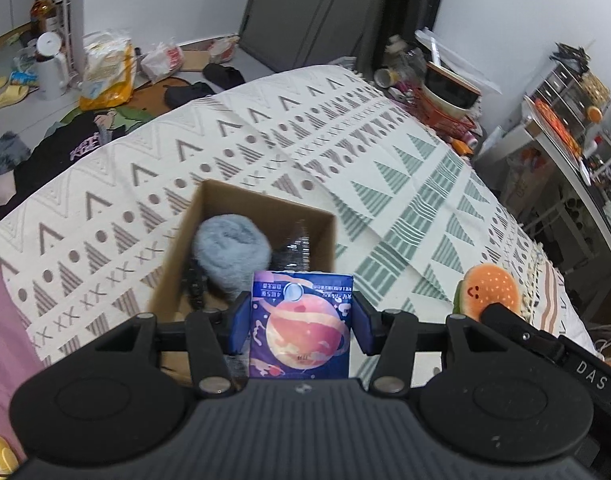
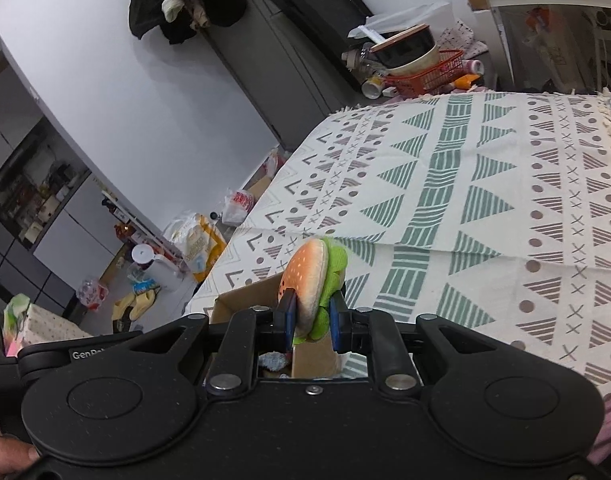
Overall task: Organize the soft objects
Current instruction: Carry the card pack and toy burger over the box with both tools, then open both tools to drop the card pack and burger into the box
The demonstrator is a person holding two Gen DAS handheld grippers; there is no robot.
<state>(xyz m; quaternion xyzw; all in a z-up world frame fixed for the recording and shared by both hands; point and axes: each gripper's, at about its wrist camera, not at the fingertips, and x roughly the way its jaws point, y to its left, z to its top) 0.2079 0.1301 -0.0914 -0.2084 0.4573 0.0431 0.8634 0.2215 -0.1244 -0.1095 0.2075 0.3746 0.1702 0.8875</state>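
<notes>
1. Left gripper is clamped on a purple tissue pack printed with an orange planet, its blue pads pressing both side edges of the pack
2. The pack stands upright between the fingers, held above the near wall of an open cardboard box
3. Inside the box lies a fluffy grey-blue ball, filling the left half; beside it, toward the right wall, sits something dark and shiny, too unclear to name
4. The box sits on a patterned cloth covering the bed, toward the near edge of the cloth and left of its green triangle band
5. Right gripper is closed on a plush hamburger, fingers nearly together, squeezing the bun and the green lettuce layer between the blue pads
6. The hamburger stands on edge in that grip, its orange bun face turned to the left, with a small smiling face showing in the left wrist view
7. In the right wrist view the hamburger hangs just above the right wall of the box, and a scrap of the grey-blue ball shows below the fingers
8. Both grippers are close together at the near side of the box, the right one just beside the left
9. Past the far corner of the cloth stands a red basket with bowls stacked in it
</notes>
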